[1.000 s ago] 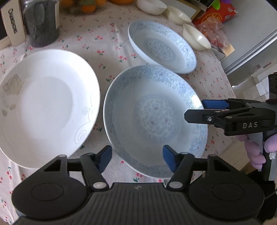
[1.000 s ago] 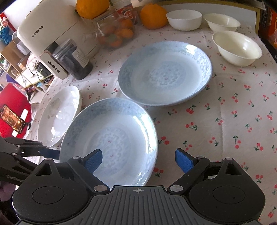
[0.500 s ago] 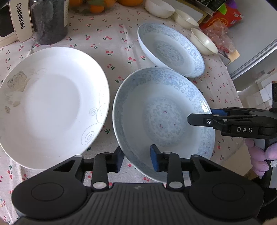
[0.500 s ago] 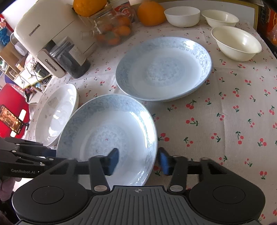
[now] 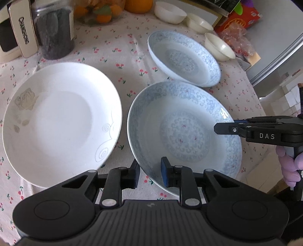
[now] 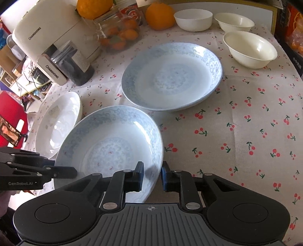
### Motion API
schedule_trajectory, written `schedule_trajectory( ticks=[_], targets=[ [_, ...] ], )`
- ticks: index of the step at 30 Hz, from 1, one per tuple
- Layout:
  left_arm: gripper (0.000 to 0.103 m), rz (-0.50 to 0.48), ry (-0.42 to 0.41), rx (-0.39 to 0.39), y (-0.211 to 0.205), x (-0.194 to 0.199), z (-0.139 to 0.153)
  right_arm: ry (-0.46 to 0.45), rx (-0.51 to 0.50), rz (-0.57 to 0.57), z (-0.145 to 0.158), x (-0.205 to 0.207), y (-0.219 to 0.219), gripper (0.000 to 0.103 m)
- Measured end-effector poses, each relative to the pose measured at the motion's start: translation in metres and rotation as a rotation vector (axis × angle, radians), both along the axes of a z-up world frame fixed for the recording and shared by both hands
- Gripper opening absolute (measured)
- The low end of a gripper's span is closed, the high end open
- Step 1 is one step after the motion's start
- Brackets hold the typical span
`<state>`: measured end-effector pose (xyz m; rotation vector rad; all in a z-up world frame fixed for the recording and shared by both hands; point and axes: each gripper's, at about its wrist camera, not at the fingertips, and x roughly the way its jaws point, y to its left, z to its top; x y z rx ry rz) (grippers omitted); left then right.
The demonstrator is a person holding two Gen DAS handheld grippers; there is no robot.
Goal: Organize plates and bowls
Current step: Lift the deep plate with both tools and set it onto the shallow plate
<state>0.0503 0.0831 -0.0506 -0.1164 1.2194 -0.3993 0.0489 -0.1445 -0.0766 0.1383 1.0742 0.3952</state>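
A blue-patterned plate point(image 5: 185, 132) point(image 6: 109, 143) lies nearest on the cherry-print tablecloth. My left gripper point(image 5: 150, 174) has its jaws closing on the plate's near rim, one pad inside and one outside. My right gripper point(image 6: 152, 175) is closing the same way on the opposite rim, and appears from the side point(image 5: 223, 128) in the left wrist view. A second blue-patterned plate point(image 5: 183, 58) point(image 6: 170, 75) sits just behind. A white plate point(image 5: 60, 121) point(image 6: 56, 121) lies beside them. Three small white bowls point(image 6: 193, 19) point(image 6: 234, 22) point(image 6: 250, 49) stand at the back.
A cream appliance point(image 6: 53, 37), a dark jar point(image 6: 75, 62) and a glass container of oranges point(image 6: 117, 36) crowd the back left. A loose orange point(image 6: 160, 16) sits near the bowls. A gloved hand point(image 5: 289, 166) holds the right gripper past the table's edge.
Both grippers' jaws have closed in from wide apart onto the near blue plate's rim. The hands have barely shifted and the plate stays on the cloth.
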Motion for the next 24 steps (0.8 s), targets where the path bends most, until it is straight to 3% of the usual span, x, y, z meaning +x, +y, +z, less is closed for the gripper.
schedule_trajectory(
  ticks=[24],
  targets=[
    [0.021,0.021,-0.1,-0.066,-0.014,0.017,0.031,-0.101,0.119,-0.124,0.046,0.014,-0.029,0.019]
  ],
)
